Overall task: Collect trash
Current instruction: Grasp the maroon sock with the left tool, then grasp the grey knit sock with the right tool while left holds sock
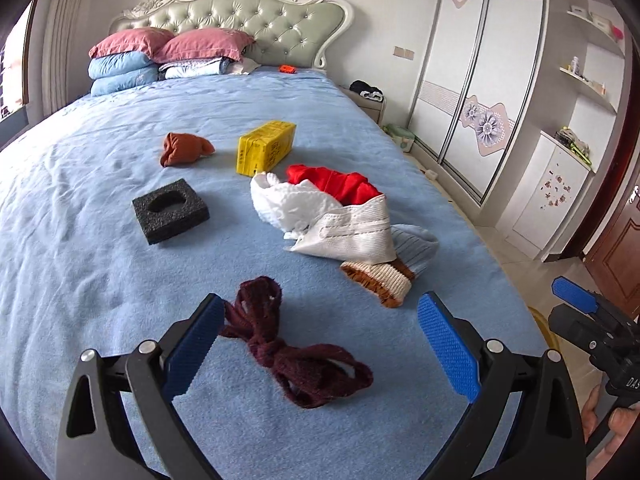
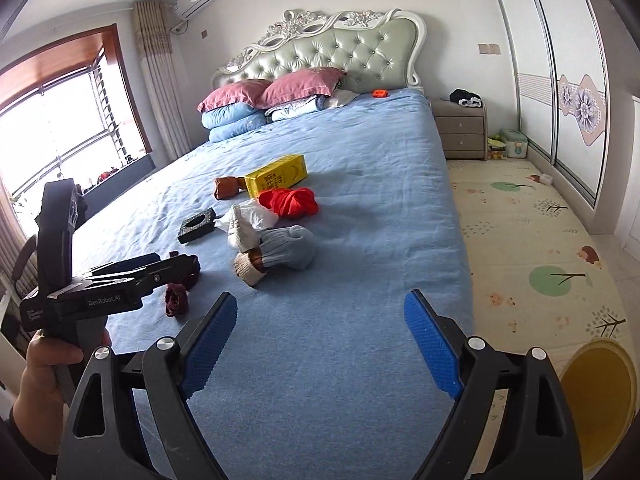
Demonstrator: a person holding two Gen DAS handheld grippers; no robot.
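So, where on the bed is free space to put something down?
The blue sheet is bare in front of the right gripper, and between the yellow box and the pillows. The middle is crowded around the red cloth and black foam block.

your yellow bin (image 2: 596, 404) is cut off by the right wrist view's lower right edge, so you can't see inside it. your left claw (image 2: 176, 268) hides part of the maroon sock (image 2: 176, 300) there. the print on the yellow box (image 1: 266, 148) is too small to read. the white wrap (image 1: 348, 232) covers part of the striped sock (image 1: 416, 248). your right hand (image 1: 608, 428) is mostly out of frame.
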